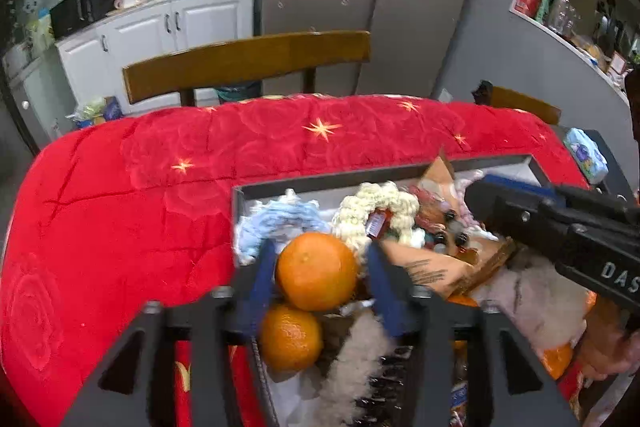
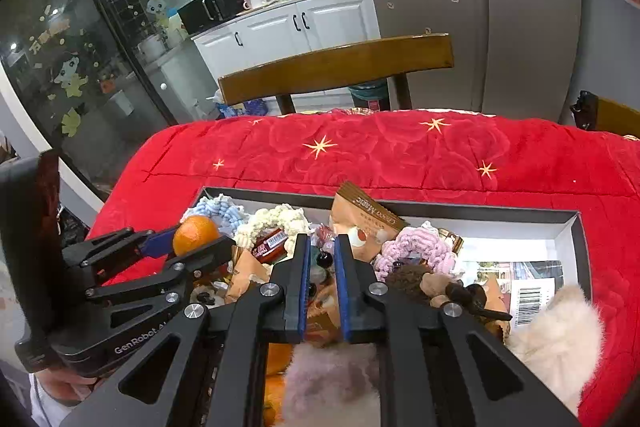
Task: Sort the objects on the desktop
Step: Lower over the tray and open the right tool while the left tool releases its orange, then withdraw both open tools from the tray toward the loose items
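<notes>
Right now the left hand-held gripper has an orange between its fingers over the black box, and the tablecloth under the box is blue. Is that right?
Not quite. The tablecloth is red with gold stars, not blue; both wrist views show it. The rest stands: the left hand-held gripper has the orange between its fingers over the black box, as the left wrist view shows.

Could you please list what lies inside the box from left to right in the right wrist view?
Orange between the left gripper's fingers → cream knitted ring → brown snack packet → pink knitted ring → barcode label on the box floor.
</notes>
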Motion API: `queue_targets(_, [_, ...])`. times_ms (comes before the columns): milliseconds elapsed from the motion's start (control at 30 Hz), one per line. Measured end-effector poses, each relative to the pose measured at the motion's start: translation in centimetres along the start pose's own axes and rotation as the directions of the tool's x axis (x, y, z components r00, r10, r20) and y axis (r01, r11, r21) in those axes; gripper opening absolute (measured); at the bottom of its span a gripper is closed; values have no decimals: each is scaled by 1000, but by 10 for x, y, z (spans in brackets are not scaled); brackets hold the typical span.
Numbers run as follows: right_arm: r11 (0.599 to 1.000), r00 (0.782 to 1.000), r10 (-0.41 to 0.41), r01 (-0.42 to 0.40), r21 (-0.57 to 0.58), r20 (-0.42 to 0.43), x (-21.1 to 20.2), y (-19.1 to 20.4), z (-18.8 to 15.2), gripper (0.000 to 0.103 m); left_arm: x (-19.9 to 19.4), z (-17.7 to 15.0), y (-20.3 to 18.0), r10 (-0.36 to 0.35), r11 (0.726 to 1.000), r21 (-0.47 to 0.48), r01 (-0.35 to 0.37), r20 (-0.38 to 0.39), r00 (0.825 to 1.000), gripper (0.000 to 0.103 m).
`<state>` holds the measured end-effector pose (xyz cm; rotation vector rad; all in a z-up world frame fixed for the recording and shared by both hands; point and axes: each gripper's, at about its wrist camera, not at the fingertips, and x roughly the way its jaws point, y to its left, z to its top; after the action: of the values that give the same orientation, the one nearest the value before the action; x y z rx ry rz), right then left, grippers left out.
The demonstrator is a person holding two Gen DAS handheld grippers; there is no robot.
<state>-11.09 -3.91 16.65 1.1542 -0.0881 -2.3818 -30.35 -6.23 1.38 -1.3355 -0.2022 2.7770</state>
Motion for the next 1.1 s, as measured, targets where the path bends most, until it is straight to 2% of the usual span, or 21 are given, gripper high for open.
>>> queue_targets(33, [1000, 1000, -4, 4, -6, 6, -2, 0, 1, 27, -2, 0, 0, -13, 1000, -6, 13, 9, 1000, 62])
queue_targets(67, [1000, 1000, -10, 10, -11, 15, -5, 1, 3, 48, -5, 0, -1, -8, 1000, -6, 8, 16, 1000, 65])
queue_targets(100, [1000, 999, -9, 9, -10, 31, -9, 1, 4, 60, -7, 0, -3, -6, 1000, 0, 6, 20, 1000, 70])
queue_targets(133, [1000, 999, -2, 2, -8, 49, -14, 0, 5, 79, -10, 1, -4, -1, 1000, 0, 1, 30, 1000, 75])
queue_targets(167, [1000, 997, 11, -10, -4, 79, -20, -1, 7, 91, -14, 1, -5, 1, 1000, -1, -1, 42, 999, 95])
queue_targets(200, [1000, 996, 15, -15, -2, 93, -24, -2, 8, 95, -17, 2, -6, 10, 1000, 0, -10, 46, 999, 103])
queue_targets(233, [1000, 994, 20, -20, 3, 109, -29, -3, 9, 103, -21, 3, -7, 21, 1000, 4, -21, 60, 998, 103])
queue_targets(333, [1000, 991, 18, -21, 19, 133, -39, -5, 13, 103, -28, 5, -7, 24, 1000, -2, -24, 83, 996, 103])
queue_targets(700, [999, 991, 35, -38, 19, 130, -42, -6, 17, 103, -30, 5, 2, 40, 999, -31, -37, 82, 996, 103])
queue_targets(1100, [1000, 986, 14, -11, -15, 167, -56, 4, 16, 103, -40, 4, -6, 51, 999, -12, -50, 108, 993, 103])
